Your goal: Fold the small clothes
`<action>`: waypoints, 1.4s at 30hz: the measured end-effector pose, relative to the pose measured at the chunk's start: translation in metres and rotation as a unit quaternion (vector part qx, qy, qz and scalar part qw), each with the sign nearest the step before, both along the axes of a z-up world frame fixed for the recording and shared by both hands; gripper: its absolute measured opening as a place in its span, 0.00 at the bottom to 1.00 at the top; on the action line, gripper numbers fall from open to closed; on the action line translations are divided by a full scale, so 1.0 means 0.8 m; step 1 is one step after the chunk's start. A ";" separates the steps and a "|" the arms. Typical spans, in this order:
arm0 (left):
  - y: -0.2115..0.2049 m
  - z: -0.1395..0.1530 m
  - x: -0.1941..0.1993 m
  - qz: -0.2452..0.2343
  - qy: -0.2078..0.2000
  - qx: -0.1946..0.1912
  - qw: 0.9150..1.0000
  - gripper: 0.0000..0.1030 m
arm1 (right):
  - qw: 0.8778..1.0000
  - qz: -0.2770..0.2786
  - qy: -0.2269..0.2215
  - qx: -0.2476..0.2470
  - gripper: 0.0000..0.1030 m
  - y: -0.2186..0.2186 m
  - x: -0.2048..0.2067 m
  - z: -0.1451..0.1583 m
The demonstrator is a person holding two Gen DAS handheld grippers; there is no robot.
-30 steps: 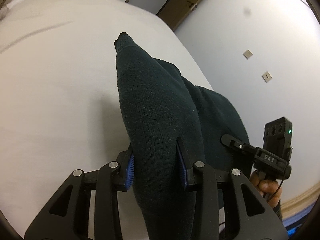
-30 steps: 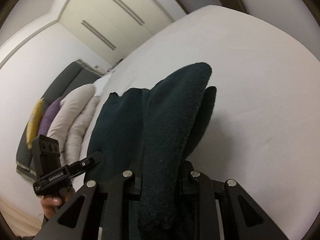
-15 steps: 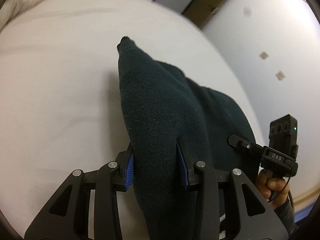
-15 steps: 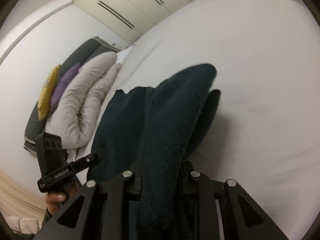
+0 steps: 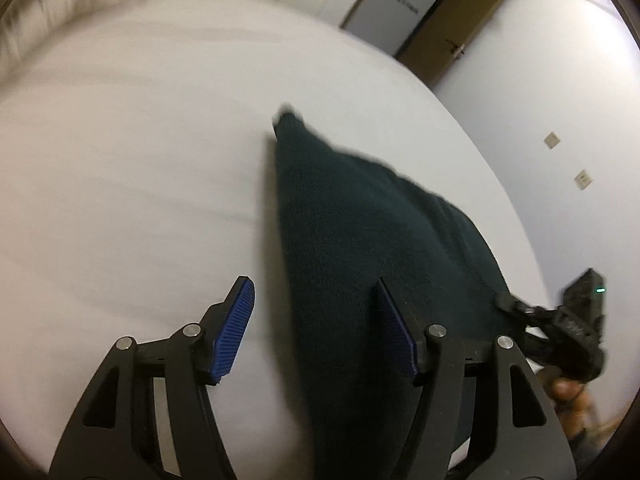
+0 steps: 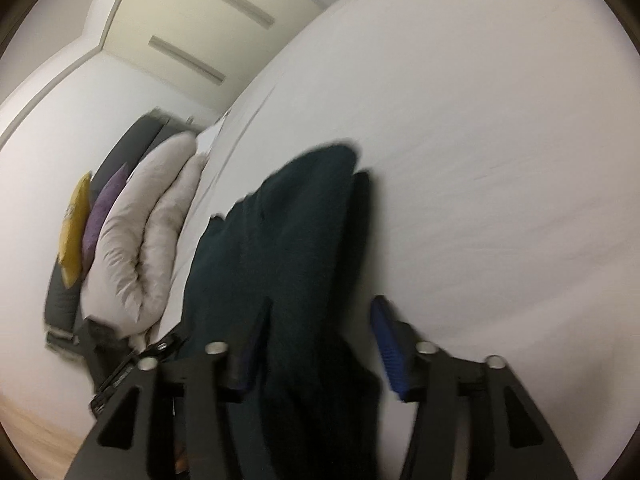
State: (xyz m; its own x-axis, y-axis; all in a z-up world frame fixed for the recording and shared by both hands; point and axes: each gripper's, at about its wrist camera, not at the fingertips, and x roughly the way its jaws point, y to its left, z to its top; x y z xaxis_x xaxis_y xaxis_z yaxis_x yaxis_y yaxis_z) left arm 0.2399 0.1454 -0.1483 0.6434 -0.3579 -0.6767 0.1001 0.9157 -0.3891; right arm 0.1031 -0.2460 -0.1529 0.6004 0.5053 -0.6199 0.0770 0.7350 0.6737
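A dark green knitted garment (image 5: 360, 220) lies folded lengthwise on the white bed (image 5: 120, 160). Its near end runs between the jaws of my left gripper (image 5: 312, 280). These jaws are opening: the cloth still leans on the right blue pad (image 5: 394, 328), while the left pad stands apart from it. In the right wrist view the same garment (image 6: 280, 220) passes between the jaws of my right gripper (image 6: 322, 302), which are also opening, with a gap beside the right pad (image 6: 386, 344). Both pictures are blurred.
A folded pale duvet (image 6: 148, 232) with a yellow cushion (image 6: 74, 232) and a purple cushion (image 6: 102, 216) lies at the head of the bed (image 6: 480, 120). A door (image 5: 452, 20) and a wall with sockets (image 5: 552, 140) are beyond the bed. A hand (image 5: 568, 392) holds the right gripper's handle.
Both grippers came down toward the bed with the garment, then their jaws spread apart and let go of the cloth. The garment now rests lower on the sheet.
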 end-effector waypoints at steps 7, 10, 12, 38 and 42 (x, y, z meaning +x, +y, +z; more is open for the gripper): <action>-0.053 0.038 -0.050 -0.008 -0.084 0.102 0.991 0.60 | 0.997 -0.048 -0.062 -0.011 0.57 -0.015 -0.048 0.054; -0.062 0.042 -0.035 -0.016 -0.041 0.099 0.994 0.60 | 0.996 -0.019 -0.073 -0.046 0.58 0.019 -0.048 0.079; -0.064 0.061 -0.040 -0.008 -0.048 0.114 0.992 0.60 | 0.993 -0.006 -0.066 -0.099 0.67 0.044 -0.053 0.097; -0.088 0.267 -0.139 0.096 -0.098 0.179 0.974 0.99 | 0.925 -0.050 -0.182 -0.329 1.00 0.108 -0.154 0.302; -0.099 0.259 -0.137 0.078 -0.078 0.196 0.975 0.99 | 0.932 -0.052 -0.159 -0.321 1.00 0.108 -0.152 0.302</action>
